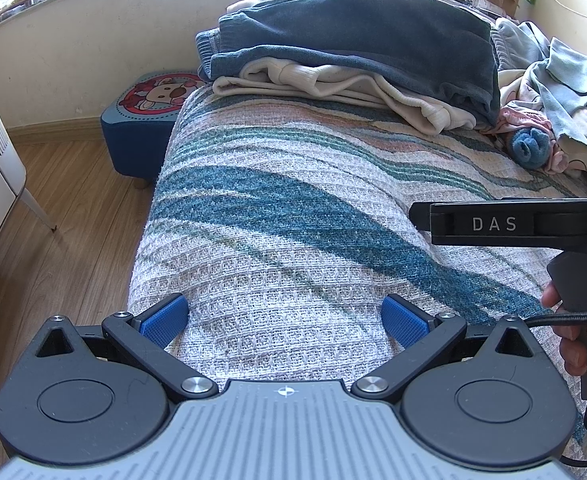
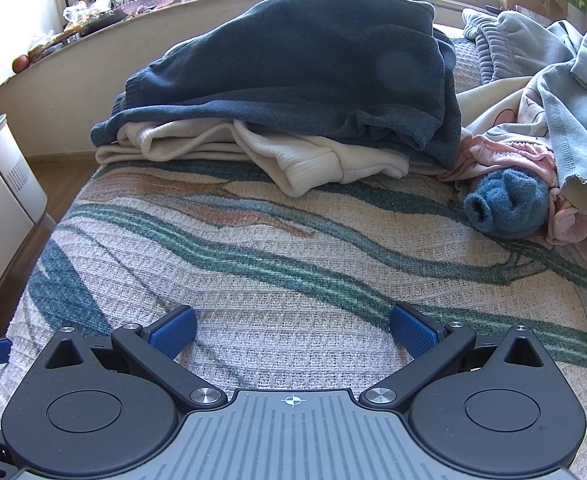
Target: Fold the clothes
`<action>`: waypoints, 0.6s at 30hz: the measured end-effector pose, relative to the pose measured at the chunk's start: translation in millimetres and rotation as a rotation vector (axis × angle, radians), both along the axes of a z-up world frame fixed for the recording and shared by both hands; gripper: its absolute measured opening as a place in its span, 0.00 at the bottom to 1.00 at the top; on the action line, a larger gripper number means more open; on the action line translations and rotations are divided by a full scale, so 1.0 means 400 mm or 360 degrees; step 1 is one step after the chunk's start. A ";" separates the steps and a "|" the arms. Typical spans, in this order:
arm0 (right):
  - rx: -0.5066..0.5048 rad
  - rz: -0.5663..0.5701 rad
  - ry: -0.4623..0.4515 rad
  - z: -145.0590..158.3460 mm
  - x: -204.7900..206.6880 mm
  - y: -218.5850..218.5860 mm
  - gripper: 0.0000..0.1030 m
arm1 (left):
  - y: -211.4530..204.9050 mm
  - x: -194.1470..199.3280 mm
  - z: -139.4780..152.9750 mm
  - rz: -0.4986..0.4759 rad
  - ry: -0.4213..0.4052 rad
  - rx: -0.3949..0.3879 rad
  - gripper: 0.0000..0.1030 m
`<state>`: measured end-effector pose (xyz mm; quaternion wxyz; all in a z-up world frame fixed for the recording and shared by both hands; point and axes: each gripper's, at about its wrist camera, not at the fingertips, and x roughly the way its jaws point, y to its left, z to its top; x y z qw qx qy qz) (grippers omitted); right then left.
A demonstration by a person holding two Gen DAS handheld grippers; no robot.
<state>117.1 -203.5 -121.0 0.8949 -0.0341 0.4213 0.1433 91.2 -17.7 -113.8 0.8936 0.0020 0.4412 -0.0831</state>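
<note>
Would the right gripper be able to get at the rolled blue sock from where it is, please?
Probably yes. The right gripper is open and empty, and only bare bedspread lies between it and the rolled blue sock, whose near side is uncovered.

We see the bed (image 2: 293,280) running ahead, with a stack of folded clothes (image 2: 293,80) at its far end: a sweater on top, another garment (image 2: 313,160) beneath. Right of the stack lies a loose heap of clothes (image 2: 553,100), a rolled sock (image 2: 505,208) before it. A stool (image 1: 145,120) stands on the floor left of the bed.
</note>
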 end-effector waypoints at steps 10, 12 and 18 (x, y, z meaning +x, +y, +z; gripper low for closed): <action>-0.0044 0.0066 0.0075 0.025 0.030 -0.001 1.00 | 0.000 0.001 0.002 0.0015 0.0019 -0.0002 1.00; -0.0032 0.0048 0.0077 0.033 0.029 -0.012 1.00 | -0.002 0.004 0.006 0.0028 0.0043 0.0000 1.00; -0.0013 -0.0062 -0.0026 0.086 0.033 -0.068 1.00 | -0.002 -0.002 0.020 0.0060 0.0068 0.0005 1.00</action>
